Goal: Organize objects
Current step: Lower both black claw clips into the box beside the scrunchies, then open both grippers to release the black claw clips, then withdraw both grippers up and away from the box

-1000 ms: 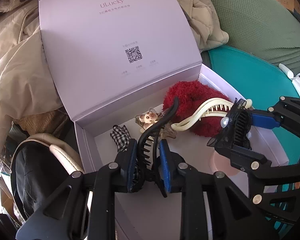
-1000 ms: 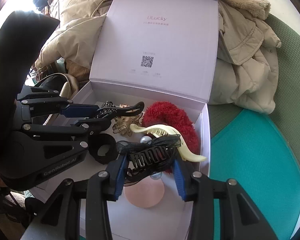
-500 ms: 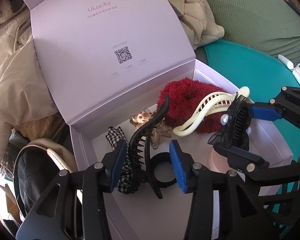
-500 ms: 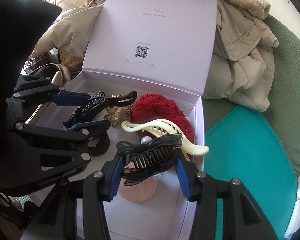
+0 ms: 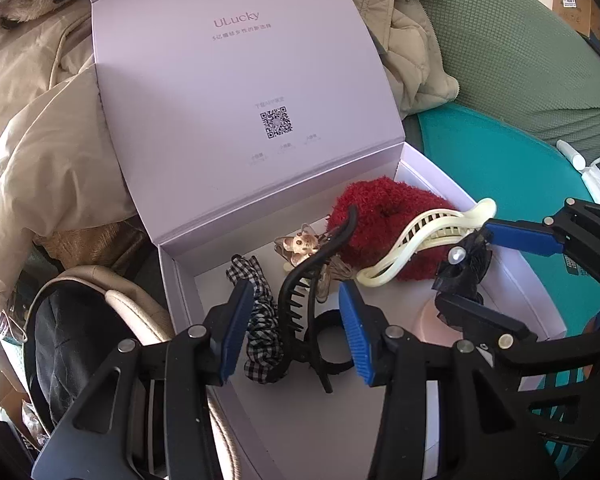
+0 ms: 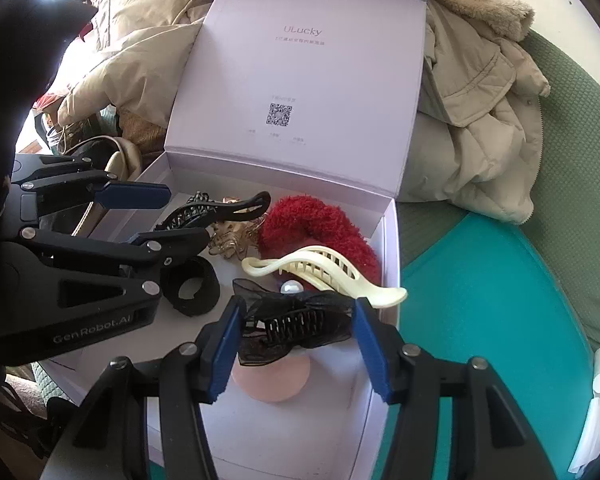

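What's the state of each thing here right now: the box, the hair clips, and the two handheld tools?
Lavender box: open, lid standing up.
Black claw clip: closed, loose in the box, free of the fingers.
Black bow clip: between the right fingers; contact unclear.
Cream claw clip: closed, lying across the red scrunchie.
Left gripper: open.
Right gripper: spread wide.

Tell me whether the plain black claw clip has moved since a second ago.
Yes. The black claw clip has dropped out of the left hand-held gripper, which opened, and now lies in the lavender box across the black hair tie.
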Motion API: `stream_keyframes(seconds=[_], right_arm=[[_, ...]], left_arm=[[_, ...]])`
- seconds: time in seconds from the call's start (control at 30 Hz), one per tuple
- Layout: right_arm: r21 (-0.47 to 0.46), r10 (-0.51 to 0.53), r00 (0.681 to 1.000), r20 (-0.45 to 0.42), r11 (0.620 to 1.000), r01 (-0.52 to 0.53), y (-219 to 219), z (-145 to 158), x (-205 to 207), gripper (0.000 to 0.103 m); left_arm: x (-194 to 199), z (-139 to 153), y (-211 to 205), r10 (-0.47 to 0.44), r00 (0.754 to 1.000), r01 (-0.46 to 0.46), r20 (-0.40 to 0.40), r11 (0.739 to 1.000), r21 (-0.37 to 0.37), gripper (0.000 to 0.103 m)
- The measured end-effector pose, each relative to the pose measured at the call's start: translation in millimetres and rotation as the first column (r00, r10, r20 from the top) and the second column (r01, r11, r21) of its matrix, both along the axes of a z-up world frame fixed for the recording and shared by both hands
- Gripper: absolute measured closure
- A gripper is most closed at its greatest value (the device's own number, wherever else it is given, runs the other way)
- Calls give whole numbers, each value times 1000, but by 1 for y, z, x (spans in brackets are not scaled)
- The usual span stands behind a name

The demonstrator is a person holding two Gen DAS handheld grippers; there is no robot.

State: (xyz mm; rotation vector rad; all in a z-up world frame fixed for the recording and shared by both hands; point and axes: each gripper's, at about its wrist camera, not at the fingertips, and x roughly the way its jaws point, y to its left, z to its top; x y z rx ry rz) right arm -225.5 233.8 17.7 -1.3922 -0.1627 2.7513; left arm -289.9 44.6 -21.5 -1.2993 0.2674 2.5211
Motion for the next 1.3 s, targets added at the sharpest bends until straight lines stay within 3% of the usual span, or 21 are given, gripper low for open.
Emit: stream_keyframes(seconds=[0.1, 0.27, 0.7, 0.97, 1.3], right_arm=[[5, -7, 1000, -11, 1000, 7, -1, 5, 1, 44], [-1, -14, 999, -48, 1000, 14, 1, 18, 0, 44], [12, -13, 990, -144, 1000, 14, 3, 65, 10, 44], [14, -35, 976, -216, 999, 39, 4, 101, 34, 40], [29, -37, 956, -290, 998, 47, -3, 139, 77, 33]], left_arm=[[-4, 6, -5, 34, 999, -34, 5, 999, -3, 60], [-3, 21, -15, 74, 997, -74, -19, 997, 3, 48], [17, 77, -28, 134, 988, -135, -72, 991, -1, 41], [45, 116, -28, 153, 981, -153, -120, 988, 4, 39], [94, 157, -28, 191, 968, -190, -163, 982, 18, 27]])
